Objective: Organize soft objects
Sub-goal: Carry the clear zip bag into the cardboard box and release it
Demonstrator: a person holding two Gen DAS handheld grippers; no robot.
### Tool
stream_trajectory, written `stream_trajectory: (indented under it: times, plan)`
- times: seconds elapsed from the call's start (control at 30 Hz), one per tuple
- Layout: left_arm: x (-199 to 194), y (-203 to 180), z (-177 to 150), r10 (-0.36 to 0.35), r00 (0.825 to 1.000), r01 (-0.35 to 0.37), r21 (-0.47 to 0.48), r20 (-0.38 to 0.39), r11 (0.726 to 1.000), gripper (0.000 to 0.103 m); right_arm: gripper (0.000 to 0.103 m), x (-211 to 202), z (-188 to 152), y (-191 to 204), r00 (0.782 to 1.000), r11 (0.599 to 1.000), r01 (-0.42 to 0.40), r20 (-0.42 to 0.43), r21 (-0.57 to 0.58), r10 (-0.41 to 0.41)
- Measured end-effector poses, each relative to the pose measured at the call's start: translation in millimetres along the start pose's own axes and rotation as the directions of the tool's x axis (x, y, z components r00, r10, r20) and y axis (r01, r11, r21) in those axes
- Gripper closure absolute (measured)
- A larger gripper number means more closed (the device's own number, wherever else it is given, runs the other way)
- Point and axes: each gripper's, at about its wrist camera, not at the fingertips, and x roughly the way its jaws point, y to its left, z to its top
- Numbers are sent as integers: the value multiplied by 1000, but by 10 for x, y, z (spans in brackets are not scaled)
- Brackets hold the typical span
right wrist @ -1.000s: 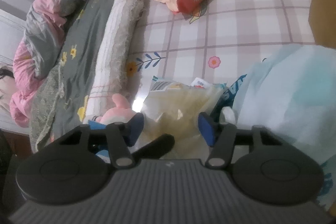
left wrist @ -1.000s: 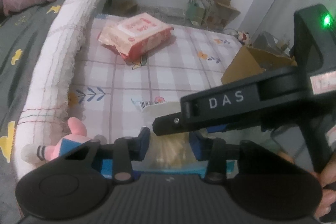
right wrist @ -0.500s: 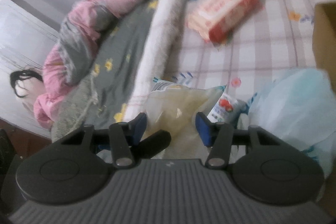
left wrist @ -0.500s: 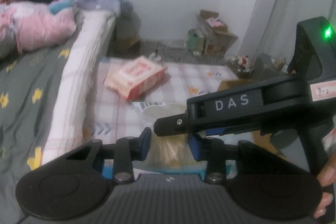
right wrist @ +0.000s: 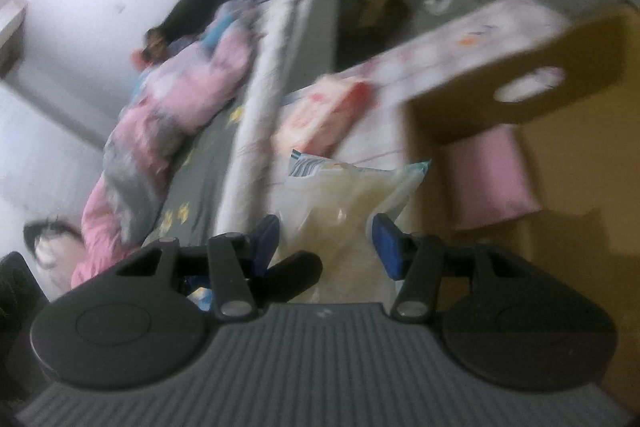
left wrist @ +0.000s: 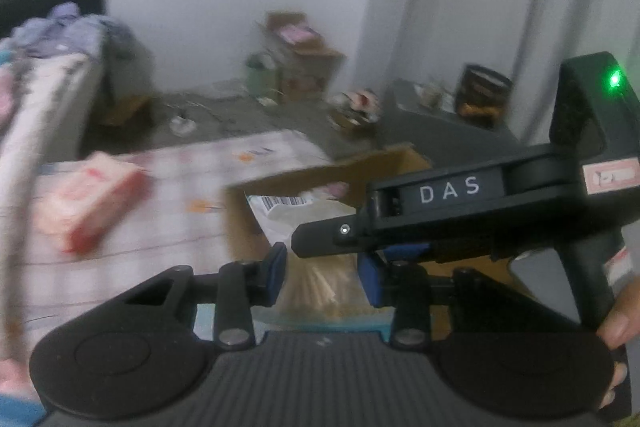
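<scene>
Since a second ago, both my grippers have lifted the clear soft packet (left wrist: 316, 279) off the checked mat (left wrist: 180, 187), and through my left gripper (left wrist: 322, 277) I see it pinched between both blue pads, hanging before the open cardboard box (left wrist: 360, 167), with my right gripper's body crossing just above. Through my right gripper (right wrist: 326, 247) the same packet sits between the pads, pinched at the sides, the box and a pink item (right wrist: 496, 179) inside it just to the right; I judge I am mid-carry, and next must swing over the box's rim and let go with both together.
</scene>
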Motion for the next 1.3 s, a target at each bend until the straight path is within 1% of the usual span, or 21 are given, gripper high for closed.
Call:
stream_trajectory:
  times: [0.13,0.23,0.27,0.4,0.43,0.5,0.6,0.67,0.73,0.8,0.87,0.97,1.0,1.07,1.17,1.23,1.3]
  plan:
    - [538,-193,62,-44,997,44,-5,-59,999,63,52,-40,169,-638,999,996,46,-5,80,-46]
    - [923,-251,158,-44,995,43,-8,-86,999,63,52,10,291,-965,998,992,66,-10,108,-65]
    - [1009,-201,202,-41,995,40,-10,-88,999,62,52,47,336,-1047,998,992,71,-11,108,-70]
    - [1357,-133,298,-22,994,21,-10,-109,1000,50,51,260,544,-1243,996,993,94,-17,73,-93]
    - [1439,-121,293,-9,993,8,-10,-120,1000,46,51,343,613,-1259,994,992,113,-16,53,-112]
    - [1625,-51,244,7,986,-11,-22,-169,1000,42,51,505,676,-1299,986,986,168,-15,-2,-168]
    - [1744,54,150,0,973,-16,-65,-230,998,42,51,730,735,-1394,975,975,222,-30,-21,-222]
    - [1741,112,126,-22,971,0,-91,-238,996,41,52,781,733,-1482,968,968,250,-28,-18,-250]
    - [1693,141,137,-14,974,-6,-85,-226,996,39,53,781,736,-1539,968,968,250,-12,-14,-250]
    - [1595,145,193,-5,979,-11,-76,-206,997,37,54,764,755,-1561,967,967,254,14,-27,-253]
    - [1490,183,243,-5,981,-12,-84,-192,996,36,54,715,776,-1563,961,960,276,45,-40,-274]
    - [1262,185,296,-3,986,-12,-90,-166,996,33,55,652,809,-1559,958,959,283,61,-38,-280]
    - [1188,205,305,-1,988,-13,-87,-154,996,31,55,635,811,-1550,958,958,283,60,-35,-281]
    - [1032,227,304,5,991,-16,-83,-133,996,28,55,621,801,-1542,951,951,308,41,-11,-307]
    - [797,304,303,7,994,-16,-87,-107,996,26,53,639,779,-1666,942,937,334,-18,99,-334]
    - [680,369,278,5,995,-14,-93,-95,996,25,52,708,796,-1759,946,934,324,-39,151,-321]
    - [524,433,253,14,997,-21,-93,-81,995,25,52,787,816,-1791,951,937,310,-47,161,-307]
